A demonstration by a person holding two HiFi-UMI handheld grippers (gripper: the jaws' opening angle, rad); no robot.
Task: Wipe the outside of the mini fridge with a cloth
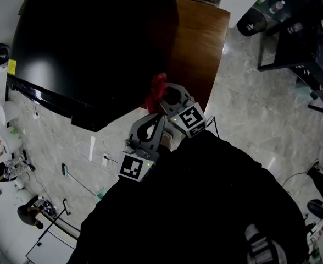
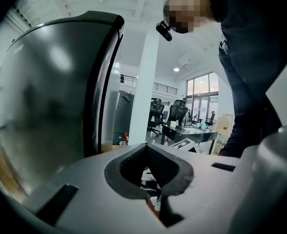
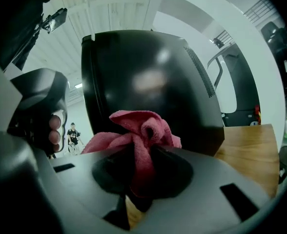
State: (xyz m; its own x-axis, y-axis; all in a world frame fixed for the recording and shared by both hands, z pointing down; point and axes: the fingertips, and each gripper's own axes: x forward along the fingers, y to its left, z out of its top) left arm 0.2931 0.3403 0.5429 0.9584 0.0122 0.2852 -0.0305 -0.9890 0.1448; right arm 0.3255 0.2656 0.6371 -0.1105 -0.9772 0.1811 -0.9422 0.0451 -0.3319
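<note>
The black mini fridge (image 1: 90,43) stands on a wooden table (image 1: 200,43). In the left gripper view its glossy side (image 2: 46,96) fills the left half, and in the right gripper view its dark bulk (image 3: 143,82) rises just ahead. My right gripper (image 1: 162,97) is shut on a bunched red cloth (image 1: 157,88), which sits at the fridge's near lower corner. The cloth (image 3: 138,128) bulges out above the right gripper (image 3: 137,167). My left gripper (image 1: 152,121) is just below and left of the right one; its jaws (image 2: 148,167) are shut with nothing between them.
The table's bare wood (image 3: 246,150) extends right of the fridge. A black metal frame (image 1: 296,54) stands on the marble floor at the right. Office chairs and desks (image 2: 175,116) lie beyond a white column (image 2: 146,91). A person (image 3: 73,134) stands far off.
</note>
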